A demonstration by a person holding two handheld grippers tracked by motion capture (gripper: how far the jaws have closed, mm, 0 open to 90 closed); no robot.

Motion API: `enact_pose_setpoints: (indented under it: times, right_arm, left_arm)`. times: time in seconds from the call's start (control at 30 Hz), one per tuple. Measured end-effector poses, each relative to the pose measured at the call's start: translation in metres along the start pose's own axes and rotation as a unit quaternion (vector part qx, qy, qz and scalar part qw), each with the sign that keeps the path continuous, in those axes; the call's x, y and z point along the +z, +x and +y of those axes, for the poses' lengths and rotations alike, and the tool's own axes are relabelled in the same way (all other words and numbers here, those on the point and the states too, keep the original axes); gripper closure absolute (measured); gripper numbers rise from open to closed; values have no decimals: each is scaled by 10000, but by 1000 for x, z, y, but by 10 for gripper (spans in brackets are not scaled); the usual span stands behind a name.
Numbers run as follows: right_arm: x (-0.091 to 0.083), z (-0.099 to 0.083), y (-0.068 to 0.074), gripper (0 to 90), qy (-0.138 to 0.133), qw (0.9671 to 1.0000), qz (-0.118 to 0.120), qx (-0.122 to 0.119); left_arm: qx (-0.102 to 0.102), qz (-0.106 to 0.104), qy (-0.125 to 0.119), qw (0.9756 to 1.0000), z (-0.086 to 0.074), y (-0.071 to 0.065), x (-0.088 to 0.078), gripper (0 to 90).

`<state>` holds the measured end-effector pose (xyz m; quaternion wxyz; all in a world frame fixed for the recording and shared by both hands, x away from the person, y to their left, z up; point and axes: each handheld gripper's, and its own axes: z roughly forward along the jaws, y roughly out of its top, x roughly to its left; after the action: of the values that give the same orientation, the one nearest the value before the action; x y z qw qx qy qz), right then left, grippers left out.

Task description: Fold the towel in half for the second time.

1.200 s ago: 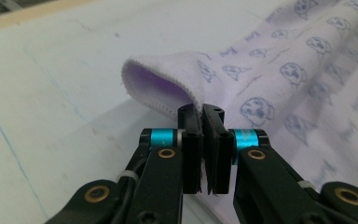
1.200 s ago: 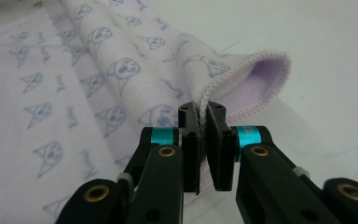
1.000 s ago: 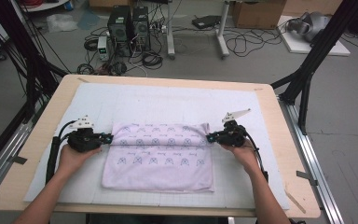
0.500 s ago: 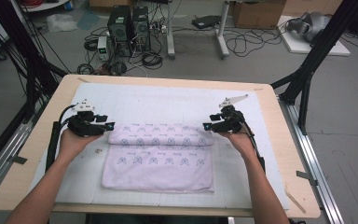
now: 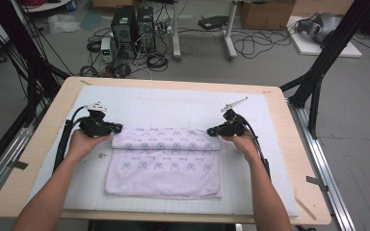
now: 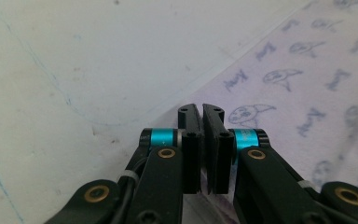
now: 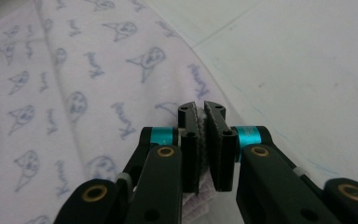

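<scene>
The lilac printed towel lies on the white mat, its far edge rolled toward the person, with the left gripper and right gripper at the roll's two ends. Both pairs of jaws are pressed together; the right pinches a bit of cloth, and the left seems to, though its view is poor. If either thin bite slips or one hand pulls ahead, the fold may land crooked.

We are in a lab or robotics workroom: beyond the wooden tabletop with its white mat we see desktop computer towers on a bare grey floor, tangled cables, cardboard boxes and black frame struts.
</scene>
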<state>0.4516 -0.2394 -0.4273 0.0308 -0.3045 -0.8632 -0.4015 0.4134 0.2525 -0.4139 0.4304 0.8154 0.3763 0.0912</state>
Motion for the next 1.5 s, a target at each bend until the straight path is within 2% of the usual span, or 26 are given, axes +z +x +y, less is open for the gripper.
enact_pose_setpoints:
  times: [0.07,0.13,0.27,0.33,0.4,0.43,0.5,0.53,0.57,0.6,0.67,0.77,0.83,0.87,0.97,1.03,1.1,1.17,1.2,1.3,1.43,1.47,1.5]
  right_arm:
    - [-8,3,8,853,-86,9999,-74,-129]
    - [-18,6,18,857,-270,9992,-134,-274]
    - [-42,8,41,857,-594,9961,-211,-625]
    - [-51,2,52,857,-735,9945,-181,-717]
    - [-57,-11,68,856,-759,9932,-163,-866]
    - [-59,-19,75,854,-817,9923,-74,-926]
    - [-61,-38,87,813,-762,9925,22,-959]
    - [-61,-45,92,780,-693,9932,43,-934]
    - [-62,-50,97,770,-704,9925,44,-993]
    - [-63,-54,100,740,-718,9919,1,-1046]
    - [-61,-55,102,702,-658,9918,-114,-1091]
    - [-58,-52,100,657,-726,9909,-223,-1111]
    - [-54,-50,97,604,-760,9898,-307,-1167]
    - [-51,-50,95,595,-720,9907,-272,-1121]
    - [-38,-50,90,553,-439,9922,-406,-1095]
    - [-29,-51,87,570,-267,9930,-429,-1064]
    - [-22,-51,85,666,-62,9935,-439,-1046]
    - [-17,-53,84,823,84,9936,-381,-1059]
    - [-16,-55,83,865,103,9936,-312,-1079]
    - [-22,-58,85,871,1,9942,-214,-1052]
    - [-50,-61,104,869,-417,9923,-67,-1164]
    - [-57,-63,109,855,-542,9910,-35,-1220]
    - [-63,-65,115,797,-625,9903,-30,-1244]
  left_arm:
    - [105,12,-146,9998,2,-5,-10,863]
    - [154,-24,-443,9989,3,-11,-23,863]
    - [297,-49,-787,9964,-2,-26,-48,862]
    - [380,-118,-837,9957,-9,-34,-57,861]
    - [481,-243,-821,9952,-22,-46,-65,857]
    - [522,-320,-806,9949,-30,-50,-69,849]
    - [601,-417,-701,9949,-45,-58,-76,778]
    - [598,-409,-634,9954,-52,-61,-78,720]
    - [628,-401,-589,9955,-56,-63,-80,674]
    - [699,-361,-553,9954,-58,-65,-81,666]
    - [771,-259,-453,9957,-56,-68,-80,618]
    - [871,-232,-438,9950,-50,-71,-75,594]
    - [830,-230,-394,9955,-46,-71,-68,554]
    - [801,-236,-354,9959,-45,-70,-64,543]
    - [767,-279,-148,9966,-46,-69,-49,529]
    - [847,-288,7,9960,-49,-69,-40,645]
    - [884,-354,115,9954,-52,-68,-33,791]
    - [910,-352,151,9951,-53,-69,-31,857]
    - [911,-383,136,9950,-53,-69,-32,866]
    - [906,-385,-1,9951,-51,-70,-45,873]
    - [998,-411,-270,9938,-49,-76,-75,873]
    - [1015,-430,-319,9934,-49,-79,-82,870]
    - [1038,-441,-336,9931,-50,-81,-87,854]
